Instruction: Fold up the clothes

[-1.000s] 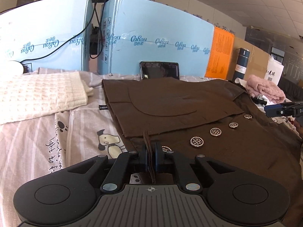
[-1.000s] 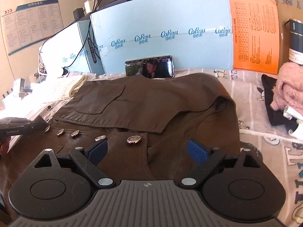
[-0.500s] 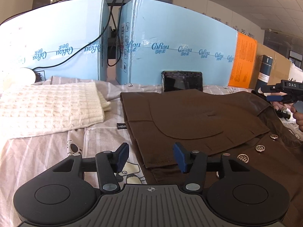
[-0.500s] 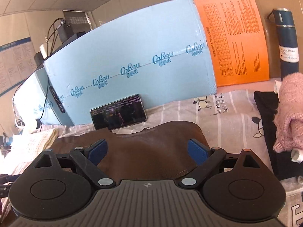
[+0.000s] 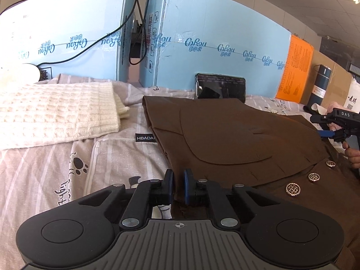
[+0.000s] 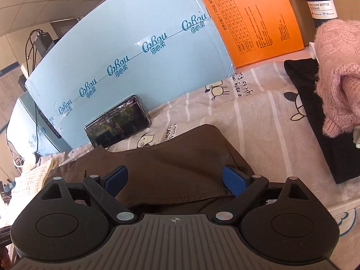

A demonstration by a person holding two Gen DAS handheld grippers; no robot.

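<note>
Brown fabric of the jacket (image 5: 225,135) is clamped between the fingers of the left gripper (image 5: 178,185), which are drawn close together on a raised fold at the near left edge of the garment. The jacket is spread on the striped bedsheet (image 5: 67,168), with its row of metal buttons (image 5: 293,189) seen at the right. A cream knitted sweater (image 5: 51,110) is laid to the left of it, apart from it. A phone (image 5: 220,86) is leaned against the blue boxes (image 5: 213,45) behind the jacket.

The fingers of the right gripper (image 6: 174,180) are held wide apart over the far edge of the jacket (image 6: 171,166); whether the cloth is touched cannot be told. A pink sweater (image 6: 337,72) is placed on a black garment (image 6: 315,103) to the right.
</note>
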